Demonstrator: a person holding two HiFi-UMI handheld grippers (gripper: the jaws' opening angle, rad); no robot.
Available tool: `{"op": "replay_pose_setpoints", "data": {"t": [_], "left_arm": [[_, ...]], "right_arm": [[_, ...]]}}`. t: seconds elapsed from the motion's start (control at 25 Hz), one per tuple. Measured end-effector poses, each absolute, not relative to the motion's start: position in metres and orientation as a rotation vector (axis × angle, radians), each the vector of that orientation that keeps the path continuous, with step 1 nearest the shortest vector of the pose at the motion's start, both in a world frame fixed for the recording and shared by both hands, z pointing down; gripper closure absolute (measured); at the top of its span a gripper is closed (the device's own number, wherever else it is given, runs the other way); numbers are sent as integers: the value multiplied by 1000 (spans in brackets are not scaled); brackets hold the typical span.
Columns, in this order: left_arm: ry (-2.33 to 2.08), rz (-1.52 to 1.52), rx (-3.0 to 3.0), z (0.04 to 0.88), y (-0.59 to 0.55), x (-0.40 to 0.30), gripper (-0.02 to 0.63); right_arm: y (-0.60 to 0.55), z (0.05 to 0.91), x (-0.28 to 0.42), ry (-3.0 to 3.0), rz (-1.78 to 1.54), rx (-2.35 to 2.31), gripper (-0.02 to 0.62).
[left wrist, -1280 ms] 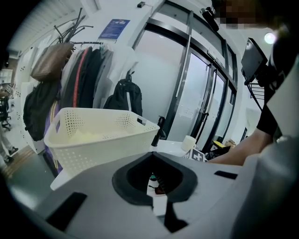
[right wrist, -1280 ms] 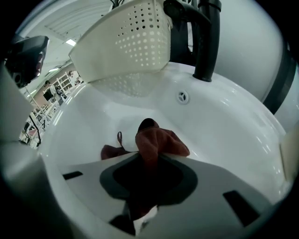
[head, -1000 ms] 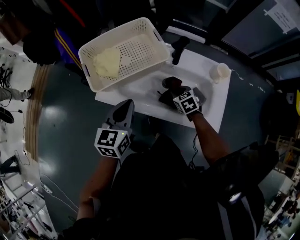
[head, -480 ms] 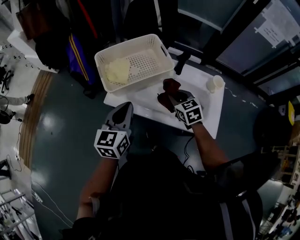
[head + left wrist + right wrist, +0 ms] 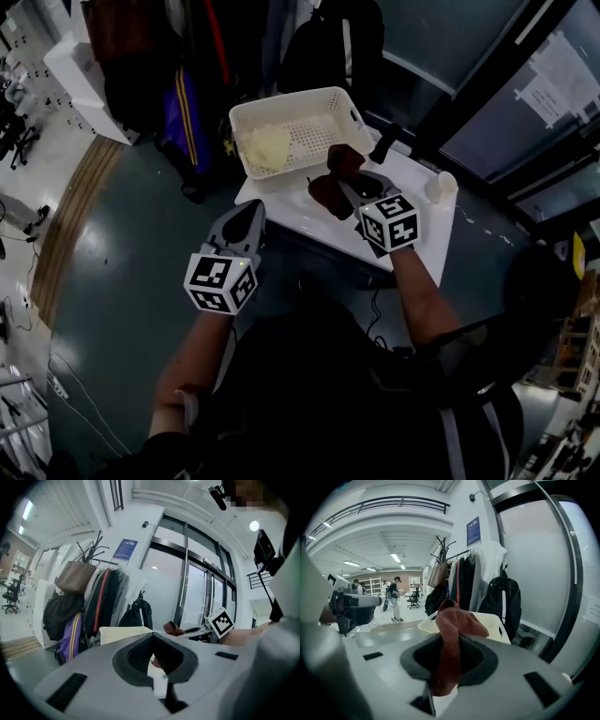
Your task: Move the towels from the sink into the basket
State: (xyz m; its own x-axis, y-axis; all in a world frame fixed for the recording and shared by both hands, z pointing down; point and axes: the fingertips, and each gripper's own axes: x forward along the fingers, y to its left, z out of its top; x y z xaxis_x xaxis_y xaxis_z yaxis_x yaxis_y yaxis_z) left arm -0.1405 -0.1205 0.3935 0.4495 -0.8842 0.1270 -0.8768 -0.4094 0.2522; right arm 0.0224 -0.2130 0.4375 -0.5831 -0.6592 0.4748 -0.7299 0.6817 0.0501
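Observation:
My right gripper (image 5: 349, 184) is shut on a dark red-brown towel (image 5: 330, 180) that hangs in the air over the white sink counter (image 5: 422, 214), just short of the basket's near rim. In the right gripper view the towel (image 5: 449, 634) stands up between the jaws, with the basket (image 5: 492, 623) right behind it. The white perforated basket (image 5: 314, 117) holds a pale yellow towel (image 5: 267, 147) at its left end. My left gripper (image 5: 250, 210) is shut and empty, hovering left of the counter's front edge. The sink bowl itself is hidden by the towel and gripper.
A black faucet (image 5: 386, 142) and a white cup (image 5: 439, 186) stand on the counter to the right of the basket. Coats and bags hang on a rack (image 5: 89, 604) behind the basket. Dark glass doors (image 5: 487, 84) are at the right. People stand far off (image 5: 395, 597).
My right gripper has risen out of the sink with the brown towel and moved toward the basket. The left gripper has also lifted a little.

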Motion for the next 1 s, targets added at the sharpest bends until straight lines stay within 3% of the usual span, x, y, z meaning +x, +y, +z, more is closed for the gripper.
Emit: {"op": "replay_pose_setpoints", "data": {"t": [0.52,1.0], "left_arm": [[-1626,-83,2391,375,-143,-193,603],[-1682,-2,2344,380,-220,-216,603]], "right_arm": [[-278,373,-38,-2555,116,1039,503],[-381,428,-74,-2477,174,895,502]]}}
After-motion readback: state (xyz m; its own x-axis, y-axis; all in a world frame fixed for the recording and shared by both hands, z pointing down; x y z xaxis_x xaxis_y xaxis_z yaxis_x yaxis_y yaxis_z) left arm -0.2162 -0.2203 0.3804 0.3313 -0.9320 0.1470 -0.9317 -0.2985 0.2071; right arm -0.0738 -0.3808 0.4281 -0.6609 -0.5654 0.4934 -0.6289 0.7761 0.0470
